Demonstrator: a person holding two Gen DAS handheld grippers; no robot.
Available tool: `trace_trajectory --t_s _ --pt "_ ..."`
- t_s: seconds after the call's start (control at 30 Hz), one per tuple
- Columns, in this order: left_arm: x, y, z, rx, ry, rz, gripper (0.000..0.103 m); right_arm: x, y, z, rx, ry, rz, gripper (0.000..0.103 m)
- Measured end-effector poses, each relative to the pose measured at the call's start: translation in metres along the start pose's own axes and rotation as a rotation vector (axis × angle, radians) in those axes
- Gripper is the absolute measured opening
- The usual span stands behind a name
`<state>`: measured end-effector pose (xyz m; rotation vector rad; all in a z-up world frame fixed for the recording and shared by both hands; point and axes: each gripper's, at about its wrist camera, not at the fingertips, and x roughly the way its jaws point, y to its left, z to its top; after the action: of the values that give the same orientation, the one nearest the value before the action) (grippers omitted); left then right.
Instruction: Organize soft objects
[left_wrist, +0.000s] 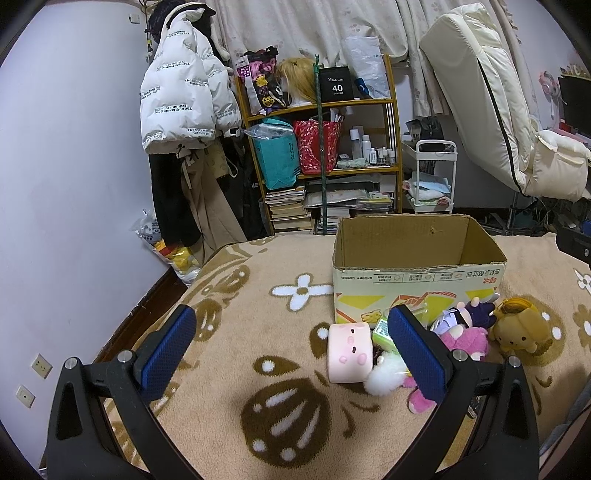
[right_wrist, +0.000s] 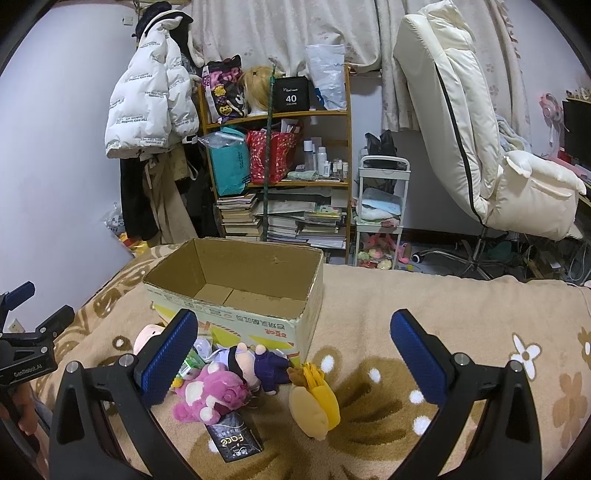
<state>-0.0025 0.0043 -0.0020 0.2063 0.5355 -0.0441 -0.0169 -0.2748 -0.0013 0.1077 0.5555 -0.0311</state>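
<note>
An empty cardboard box (left_wrist: 417, 273) (right_wrist: 236, 295) stands open on the beige blanket. In front of it lie soft toys: a pink block plush (left_wrist: 349, 350), a white fluffy ball (left_wrist: 384, 373), a magenta bear (right_wrist: 210, 395) (left_wrist: 465, 341), a doll in purple (right_wrist: 258, 363) (left_wrist: 469, 314) and a yellow-brown plush (right_wrist: 314, 398) (left_wrist: 517, 330). My left gripper (left_wrist: 291, 350) is open, left of the pink block, its right finger over the pile. My right gripper (right_wrist: 295, 362) is open above the yellow-brown plush, holding nothing.
A green packet (left_wrist: 382, 332) and a black "Face" pouch (right_wrist: 234, 441) lie among the toys. The blanket's left edge (left_wrist: 192, 288) drops toward the wall. Behind stand a cluttered shelf (left_wrist: 321, 147), a white trolley (left_wrist: 430, 177) and a cream chair (right_wrist: 480, 147).
</note>
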Motion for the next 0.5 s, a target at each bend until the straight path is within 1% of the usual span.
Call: trace_trajectory --t_s 0.13,0.27,0.4,0.5 --pt "0.001 0.001 0.000 -0.003 0.009 -0.004 0.102 0.000 0.001 0.000 0.001 -0.001 -0.002 0.103" --pt "0.004 0.006 0.001 -0.027 0.026 -0.020 0.102 0.002 0.001 0.000 0.004 0.003 0.003 0.103" --pt "0.013 0.008 0.003 -0.047 0.054 -0.044 0.102 0.011 -0.002 0.000 0.028 0.043 0.023 0.103" --pt "0.024 0.003 0.006 -0.034 0.090 -0.037 0.102 0.022 -0.003 0.002 0.028 0.082 0.025 0.103"
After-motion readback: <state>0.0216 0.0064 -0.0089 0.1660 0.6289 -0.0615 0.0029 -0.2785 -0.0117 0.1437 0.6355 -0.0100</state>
